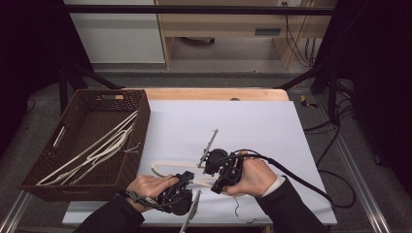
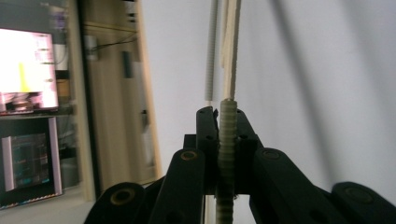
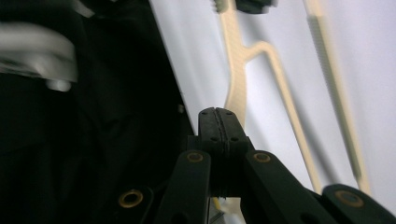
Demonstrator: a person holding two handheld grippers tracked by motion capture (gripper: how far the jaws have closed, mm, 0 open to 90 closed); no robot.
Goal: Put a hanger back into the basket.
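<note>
I hold a hand-held gripper in each hand over the white surface (image 1: 252, 121). Between them lies a cream clothes hanger (image 1: 165, 167), flat on the surface near my edge of it.

My left hand-held gripper (image 1: 187, 177) is clamped on the hanger. In the left gripper view the jaws press from both sides on a ribbed cream bar of the hanger (image 2: 227, 140), and the bar runs straight up away from the jaws. My left hand (image 1: 150, 187) sits low, just beside the basket.

My right hand-held gripper (image 1: 214, 162) is also squeezed tight. In the right gripper view (image 3: 219, 128) its two jaws meet with almost no gap, and the cream hanger (image 3: 238, 88) comes out from between them, so it holds the hanger too. My right hand (image 1: 255, 174) is close to my left one, and a black cable (image 1: 301, 182) trails off from it over the surface.

A dark brown woven basket (image 1: 46, 160) sits on the left, touching the edge of the white surface. Inside it lie more pale hangers (image 1: 97, 150), stacked slanting across the bottom.
</note>
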